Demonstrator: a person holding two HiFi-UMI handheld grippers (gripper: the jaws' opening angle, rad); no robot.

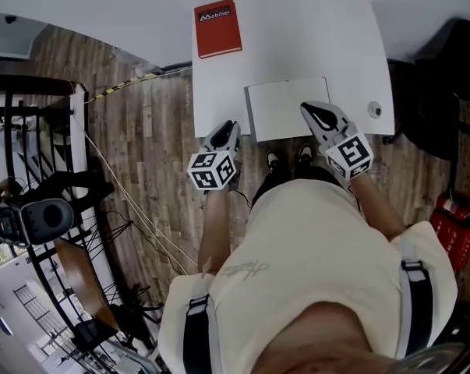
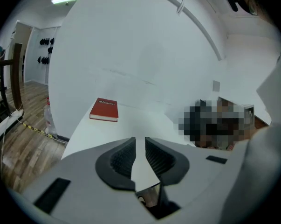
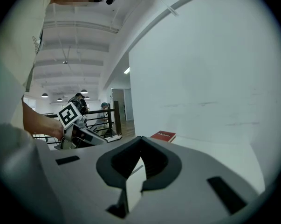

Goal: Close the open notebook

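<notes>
- Between the ribbed dark pads of the left gripper (image 2: 140, 141) runs only a narrow, even slit. The jaws are almost together and hold nothing, with plain white surface showing through the gap.
- At the right gripper (image 3: 141, 141), the dark pads meet at their tips in a pointed arch. A white wedge shows below the tips, and I cannot tell whether any paper is caught there.
- Seen from the head view, the right gripper (image 1: 311, 109) has its tips over the near right corner of the notebook (image 1: 281, 107).
- That notebook is a flat, pale rectangle with a thin grey band down its left side. It lies square to the near edge of the surface (image 1: 312, 45), in front of the person.
- Just left of the notebook and apart from it, the left gripper (image 1: 227, 125) pokes its tips over the near edge of the surface.
- Both grippers have smooth grey plastic shells, and each carries a cube (image 1: 213, 170) printed with black-and-white squares.
- Well beyond the notebook, at the far left corner, lies a closed red book (image 1: 217, 28) with a hard cover and white lettering. It also shows past the left jaws (image 2: 104, 109) and the right jaws (image 3: 163, 136).
- Smooth, matt and white, the surface stands against a white wall, over a floor (image 1: 149, 154) of brown wood planks.
</notes>
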